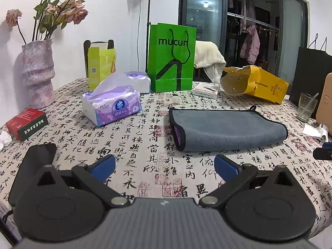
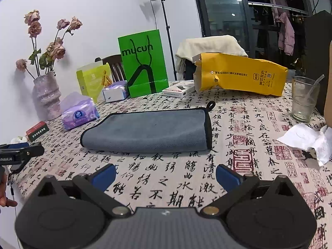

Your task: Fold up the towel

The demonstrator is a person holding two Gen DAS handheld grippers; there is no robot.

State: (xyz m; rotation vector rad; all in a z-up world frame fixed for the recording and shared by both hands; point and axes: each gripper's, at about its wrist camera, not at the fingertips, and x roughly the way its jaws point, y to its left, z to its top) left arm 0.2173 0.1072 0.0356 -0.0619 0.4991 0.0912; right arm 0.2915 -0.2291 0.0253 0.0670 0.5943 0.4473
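A grey towel (image 1: pixel 228 129) with black trim lies folded flat on the calligraphy-print tablecloth (image 1: pixel 145 166), purple underside showing at its left end. It also shows in the right wrist view (image 2: pixel 149 130), with its hanging loop at the far right corner. My left gripper (image 1: pixel 165 167) is open and empty, near the table front, short of the towel's left end. My right gripper (image 2: pixel 166 175) is open and empty, in front of the towel's near edge. The left gripper's tip shows at the left edge of the right wrist view (image 2: pixel 20 151).
A tissue pack (image 1: pixel 112 108), red box (image 1: pixel 27 123) and vase with flowers (image 1: pixel 38 72) stand left. A green bag (image 1: pixel 171 58), white box (image 1: pixel 205 90) and yellow bag (image 1: pixel 255 83) stand behind. A glass (image 2: pixel 304 98) and crumpled paper (image 2: pixel 307 140) lie right.
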